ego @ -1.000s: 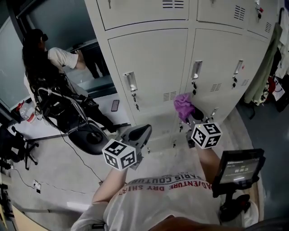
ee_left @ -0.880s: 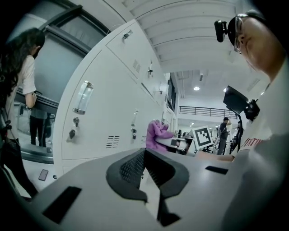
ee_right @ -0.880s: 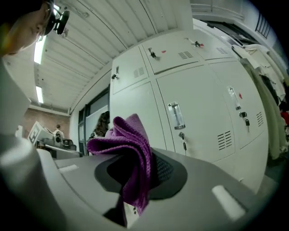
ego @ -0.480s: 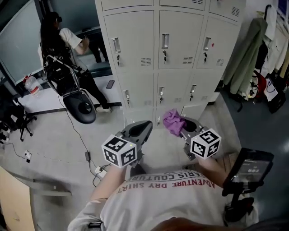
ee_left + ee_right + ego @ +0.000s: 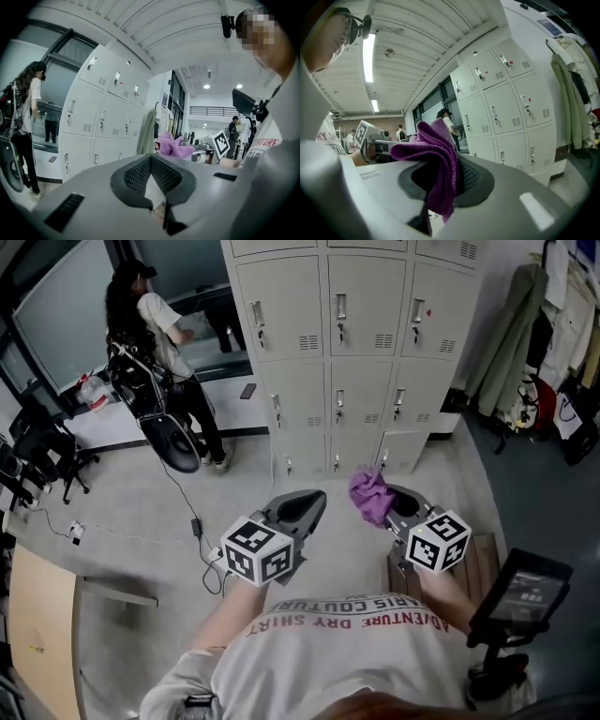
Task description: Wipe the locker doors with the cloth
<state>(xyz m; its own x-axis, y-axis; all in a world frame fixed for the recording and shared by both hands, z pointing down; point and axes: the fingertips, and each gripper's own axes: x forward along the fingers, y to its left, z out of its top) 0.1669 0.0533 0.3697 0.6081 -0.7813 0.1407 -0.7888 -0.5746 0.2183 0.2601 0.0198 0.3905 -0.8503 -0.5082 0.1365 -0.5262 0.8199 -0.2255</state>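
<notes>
We see smooth grey concrete floor [image 5: 122, 512] with cables trailing across it. Bank of pale metal lockers [image 5: 361, 343] at 12 o'clock: flat rectangular doors, louvred vents, small handles. Coats [image 5: 511, 343] hang at 2 o'clock. Person [image 5: 155, 320] stands at 10 o'clock by glass wall. Purple cloth [image 5: 372, 495], soft, nubbly, crumpled, sits pinched between jaws of right gripper [image 5: 392, 505], well apart from lockers. Left gripper [image 5: 302, 510] beside it: dark ribbed pads pressed together, nothing between.

The grey floor [image 5: 122, 512] carries the lockers [image 5: 361, 352], a black chair [image 5: 39, 442] and a cable [image 5: 196, 521].
</notes>
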